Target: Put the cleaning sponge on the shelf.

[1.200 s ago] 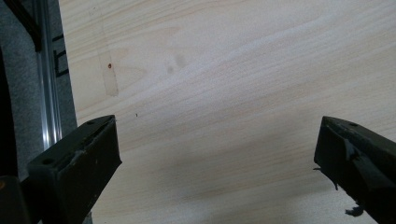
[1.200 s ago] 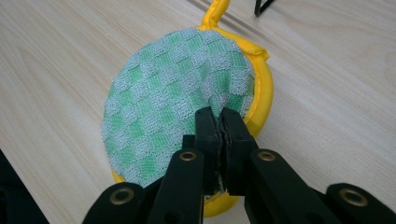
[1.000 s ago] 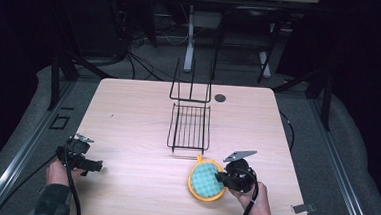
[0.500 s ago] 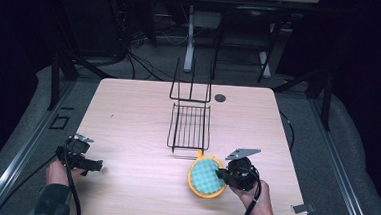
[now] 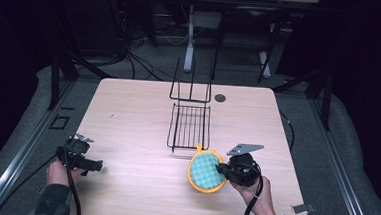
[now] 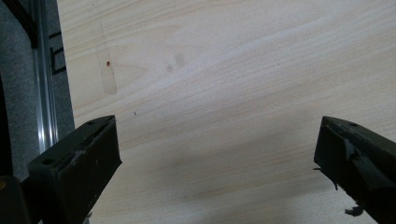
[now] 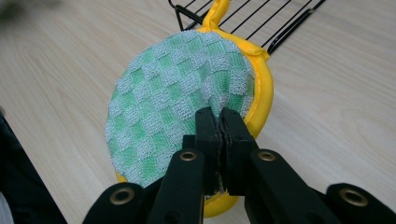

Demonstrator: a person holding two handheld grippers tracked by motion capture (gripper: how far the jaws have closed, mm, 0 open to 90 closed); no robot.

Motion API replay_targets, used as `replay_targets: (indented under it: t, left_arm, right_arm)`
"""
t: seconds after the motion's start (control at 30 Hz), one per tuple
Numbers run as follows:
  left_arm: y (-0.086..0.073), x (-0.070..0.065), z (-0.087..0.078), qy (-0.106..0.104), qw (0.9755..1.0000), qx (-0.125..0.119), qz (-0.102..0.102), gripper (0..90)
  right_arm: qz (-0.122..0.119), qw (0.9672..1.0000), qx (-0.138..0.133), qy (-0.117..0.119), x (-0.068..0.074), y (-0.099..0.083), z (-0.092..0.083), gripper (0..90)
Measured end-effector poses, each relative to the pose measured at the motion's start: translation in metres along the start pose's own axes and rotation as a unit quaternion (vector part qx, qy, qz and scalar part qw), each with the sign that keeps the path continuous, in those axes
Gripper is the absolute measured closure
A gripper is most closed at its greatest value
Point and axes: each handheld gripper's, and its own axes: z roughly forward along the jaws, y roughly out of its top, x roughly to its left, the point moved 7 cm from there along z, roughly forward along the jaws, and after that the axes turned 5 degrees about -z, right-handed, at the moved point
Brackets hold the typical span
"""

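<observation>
Right claw (image 7: 218, 122) clenched on the edge of a round pot holder (image 7: 182, 88), jaws pressed together with the fabric pinched between them. Green-and-white checked cloth face, yellow padded rim, yellow hanging loop at the far end. Seen from the high view, pot holder (image 5: 205, 170) near the counter's front edge, right of centre, tilted up on its side toward the right claw (image 5: 221, 169) rather than lying flat; lower rim at or close to the counter (image 5: 128, 113), contact hard to judge. Loop pointing toward the wire rack (image 5: 189, 125), tip just beside the rack's near corner; in the right gripper view the loop overlaps the black wires of the rack (image 7: 261, 18), touching or not unclear. Rack in the middle of the counter, flat base with an upright wire back at its far end. Small dark round disc (image 5: 220, 97) on the counter just right of that upright back.

Left claw (image 5: 94, 165) at the front left of the counter, well apart from the pot holder and rack, held in a hand (image 5: 57, 172). Released: in the left gripper view, jaws of the left claw (image 6: 217, 158) spread wide with bare pale wood between them, nothing grasped. Grey floor and a metal rail (image 6: 44, 93) beyond the counter's edge at the left of that view.
</observation>
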Motion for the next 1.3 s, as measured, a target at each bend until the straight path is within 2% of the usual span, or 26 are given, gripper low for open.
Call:
replay_targets:
  t: [0.17, 0.43, 0.53, 0.73, 0.97, 1.1, 1.2, 1.3]
  left_arm:
    - [0.0, 0.0, 0.0, 0.003, 1.0, 0.0, 0.001, 0.2]
    - [0.0, 0.0, -0.001, 0.004, 1.0, 0.0, 0.0, 0.2]
    - [0.0, 0.001, -0.001, 0.006, 1.0, 0.002, 0.003, 0.2]
    - [0.0, 0.001, -0.001, 0.006, 1.0, 0.002, 0.001, 0.2]
    - [0.0, 0.001, -0.001, 0.006, 1.0, -0.001, 0.0, 0.2]
    - [0.0, 0.002, -0.002, 0.009, 1.0, -0.003, 0.003, 0.2]
    - [0.002, 0.002, -0.005, 0.012, 0.9998, -0.013, 0.001, 0.2]
    - [0.002, 0.002, -0.004, 0.012, 0.9999, -0.01, 0.004, 0.3]
  right_arm:
    - [-0.007, 0.9999, -0.007, -0.01, -0.003, 0.006, -0.003, 87.6]
    - [0.003, 0.9992, -0.029, -0.027, -0.014, 0.02, -0.011, 87.7]
    - [0.012, 0.9991, -0.031, -0.027, -0.017, 0.026, -0.01, 87.7]
    - [0.009, 0.9992, -0.028, -0.027, -0.023, 0.034, -0.006, 87.7]
    - [0.016, 0.9992, -0.021, -0.028, -0.028, 0.039, -0.001, 87.6]
    - [0.015, 0.9992, -0.023, -0.028, -0.028, 0.042, 0.0, 87.6]
    - [0.02, 0.9988, -0.036, -0.027, -0.029, 0.048, -0.001, 87.6]
    - [0.02, 0.9986, -0.041, -0.028, -0.03, 0.052, 0.001, 87.6]
